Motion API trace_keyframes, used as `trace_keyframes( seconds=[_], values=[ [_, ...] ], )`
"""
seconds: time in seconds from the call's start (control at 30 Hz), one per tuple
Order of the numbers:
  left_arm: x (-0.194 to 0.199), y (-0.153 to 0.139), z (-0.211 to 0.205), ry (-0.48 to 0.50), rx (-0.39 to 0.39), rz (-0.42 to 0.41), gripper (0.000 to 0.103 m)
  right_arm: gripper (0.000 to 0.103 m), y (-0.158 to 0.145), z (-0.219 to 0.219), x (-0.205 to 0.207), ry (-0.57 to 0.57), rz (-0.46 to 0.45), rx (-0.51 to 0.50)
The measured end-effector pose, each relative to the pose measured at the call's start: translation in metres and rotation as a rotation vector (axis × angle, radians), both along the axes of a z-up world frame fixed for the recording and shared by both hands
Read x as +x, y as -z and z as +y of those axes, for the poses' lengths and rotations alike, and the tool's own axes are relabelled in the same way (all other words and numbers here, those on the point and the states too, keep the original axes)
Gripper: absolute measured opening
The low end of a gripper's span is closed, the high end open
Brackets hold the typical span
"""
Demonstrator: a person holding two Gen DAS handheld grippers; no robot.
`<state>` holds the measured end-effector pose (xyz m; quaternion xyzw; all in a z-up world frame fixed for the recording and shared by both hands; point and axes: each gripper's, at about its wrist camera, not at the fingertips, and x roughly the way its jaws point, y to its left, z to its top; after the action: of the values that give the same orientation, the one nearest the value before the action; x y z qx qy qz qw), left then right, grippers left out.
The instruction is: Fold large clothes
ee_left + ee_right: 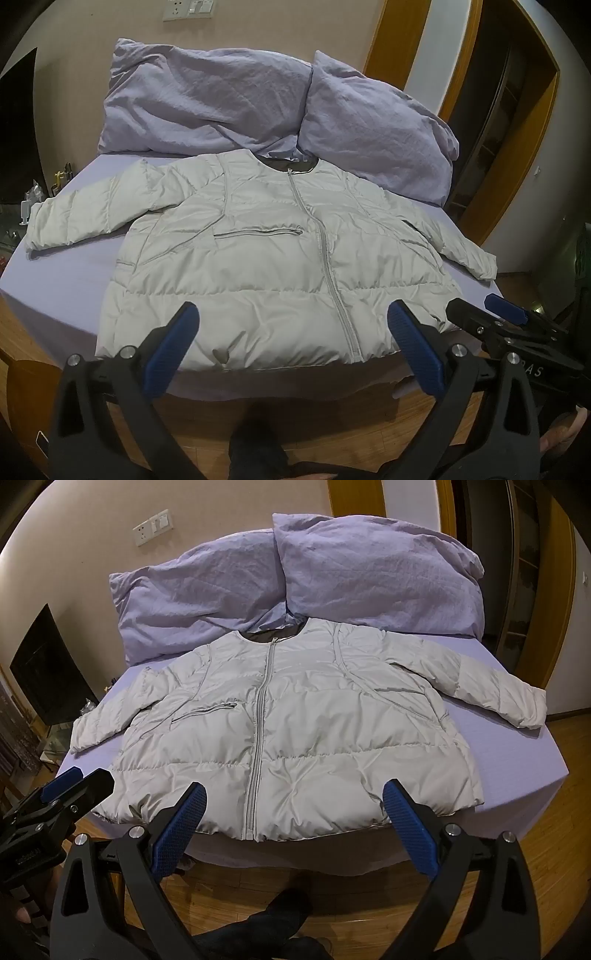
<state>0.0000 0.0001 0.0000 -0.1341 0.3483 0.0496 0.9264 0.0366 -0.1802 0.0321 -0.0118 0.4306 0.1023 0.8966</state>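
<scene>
A pale grey puffer jacket point(258, 258) point(295, 731) lies flat, front up and zipped, on the lilac bed sheet point(62, 288) point(517, 746), sleeves spread to both sides, hem at the near edge. My left gripper point(291, 314) hovers open just short of the hem, left of the zipper's end. My right gripper point(293, 794) is open too, in front of the hem around the zipper's end; it also shows at the right of the left wrist view point(476, 306). Nothing is between either pair of fingers.
Two lilac pillows point(207, 99) point(376, 125) lean against the wall behind the collar. Wooden floor point(332, 424) lies below the bed edge, with a person's dark-clad legs point(280, 915) on it. A wooden doorway point(517, 122) stands to the right, and a dark cabinet point(48, 668) to the left.
</scene>
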Motion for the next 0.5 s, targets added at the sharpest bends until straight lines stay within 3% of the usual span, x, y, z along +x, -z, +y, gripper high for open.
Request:
trace_keyframes(
  seconds=[0.5],
  values=[
    [0.0001, 0.0001, 0.0002, 0.0, -0.004, 0.001, 0.101, 0.098, 0.0007, 0.0001, 0.0002, 0.0, -0.001, 0.0]
  ],
)
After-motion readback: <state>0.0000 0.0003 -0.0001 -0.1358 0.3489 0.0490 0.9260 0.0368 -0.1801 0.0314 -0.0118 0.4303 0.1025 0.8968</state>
